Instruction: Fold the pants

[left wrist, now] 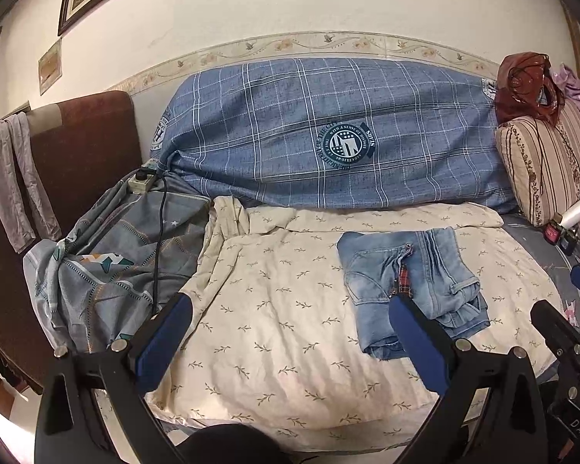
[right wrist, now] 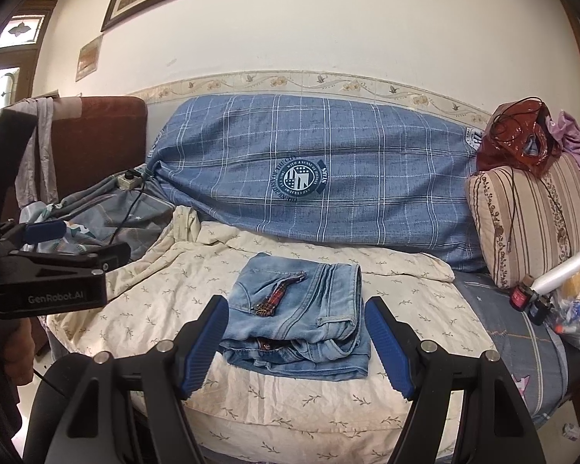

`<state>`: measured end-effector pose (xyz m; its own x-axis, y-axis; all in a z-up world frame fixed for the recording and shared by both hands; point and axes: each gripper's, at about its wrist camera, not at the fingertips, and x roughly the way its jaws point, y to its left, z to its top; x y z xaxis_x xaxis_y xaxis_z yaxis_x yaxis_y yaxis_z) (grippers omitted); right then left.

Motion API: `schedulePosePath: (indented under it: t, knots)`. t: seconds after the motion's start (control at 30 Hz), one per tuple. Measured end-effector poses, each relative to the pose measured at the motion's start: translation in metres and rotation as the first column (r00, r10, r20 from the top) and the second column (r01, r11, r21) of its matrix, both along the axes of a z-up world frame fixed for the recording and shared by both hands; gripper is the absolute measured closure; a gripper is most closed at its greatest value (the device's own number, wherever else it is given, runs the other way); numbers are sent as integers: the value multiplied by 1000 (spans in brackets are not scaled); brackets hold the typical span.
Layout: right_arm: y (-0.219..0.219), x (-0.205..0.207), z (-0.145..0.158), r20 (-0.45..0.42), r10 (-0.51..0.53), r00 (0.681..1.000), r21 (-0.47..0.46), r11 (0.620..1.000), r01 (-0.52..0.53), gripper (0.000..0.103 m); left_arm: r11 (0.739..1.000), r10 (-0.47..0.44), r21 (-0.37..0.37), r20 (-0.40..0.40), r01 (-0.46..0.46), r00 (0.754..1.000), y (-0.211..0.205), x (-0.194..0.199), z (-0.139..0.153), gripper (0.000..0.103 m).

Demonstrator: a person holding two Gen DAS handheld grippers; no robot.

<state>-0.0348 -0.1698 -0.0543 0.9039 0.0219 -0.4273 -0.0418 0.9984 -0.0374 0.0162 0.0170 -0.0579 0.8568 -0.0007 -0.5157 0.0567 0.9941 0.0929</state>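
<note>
1. The jeans (right wrist: 295, 313) lie folded into a compact, layered square on the cream quilt (right wrist: 290, 417), just ahead of the right tongs (right wrist: 295, 348). From the left tongs (left wrist: 286, 340) they sit ahead and off to the right side.
2. My guess is that the bundle rests mid-quilt because that flat, soft patch gave room to fold; the task looks about finished.
3. The right tongs stand wide apart, nothing gripped. Their blue tips frame the bundle's near edge without touching it.
4. The left tongs are also spread wide and empty, hovering over bare quilt; the right-hand tip overlaps the jeans only in view.
5. Behind the jeans a blue checked pillow (right wrist: 309, 178) leans against the wall, well beyond both tongs.
</note>
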Motion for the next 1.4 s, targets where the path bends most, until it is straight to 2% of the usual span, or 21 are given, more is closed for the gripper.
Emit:
schedulePosePath:
  t: [0.6,1.1,1.4]
  knots:
    - [-4,5,-7,-23,-2,1000,16,1000,2,27,998,-57,-9,-37,57,998,-5,3,-9,2]
    - [-4,13,-14,-47,3,999,21,1000,-2,27,998,-66,-23,-66,64,996,-5,9,-13,2]
    - [-4,19,-21,-72,5,997,22,1000,-3,27,998,-59,-43,-111,55,992,0,19,-24,2]
